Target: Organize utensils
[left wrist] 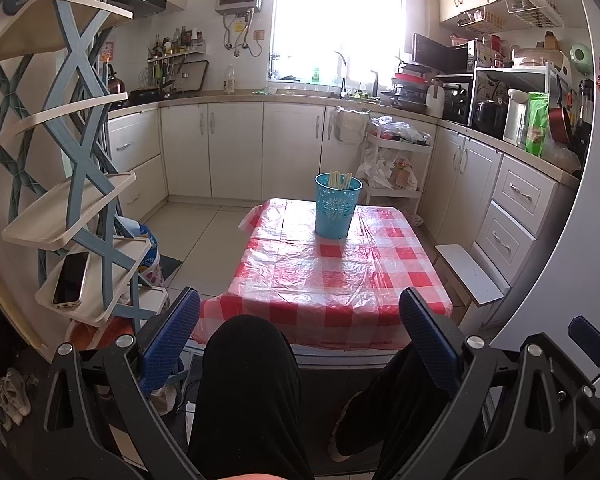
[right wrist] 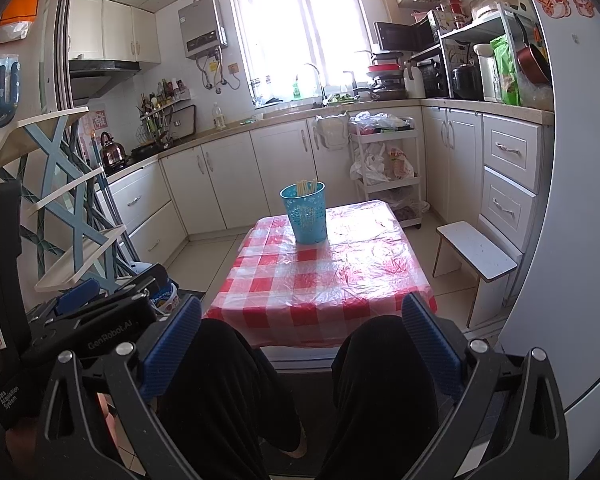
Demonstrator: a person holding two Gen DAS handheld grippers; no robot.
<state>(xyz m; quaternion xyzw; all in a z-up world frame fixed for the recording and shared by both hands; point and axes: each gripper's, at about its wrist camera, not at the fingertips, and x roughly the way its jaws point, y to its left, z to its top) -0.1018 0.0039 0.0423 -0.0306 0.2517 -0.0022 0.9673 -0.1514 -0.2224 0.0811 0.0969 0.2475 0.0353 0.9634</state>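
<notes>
On checked table (left wrist: 332, 280), blue perforated holder (left wrist: 337, 206) upright with pale chopsticks (left wrist: 339, 179), both claws wide open, empty.

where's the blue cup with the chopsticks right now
In both wrist views the blue perforated plastic cup holding pale chopsticks stands upright near the far end of the red-and-white checked table, ahead of both open grippers.

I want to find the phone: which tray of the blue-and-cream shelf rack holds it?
The phone lies on the rack's fourth tray from the top, low by the left gripper; the three trays above look bare.
</notes>
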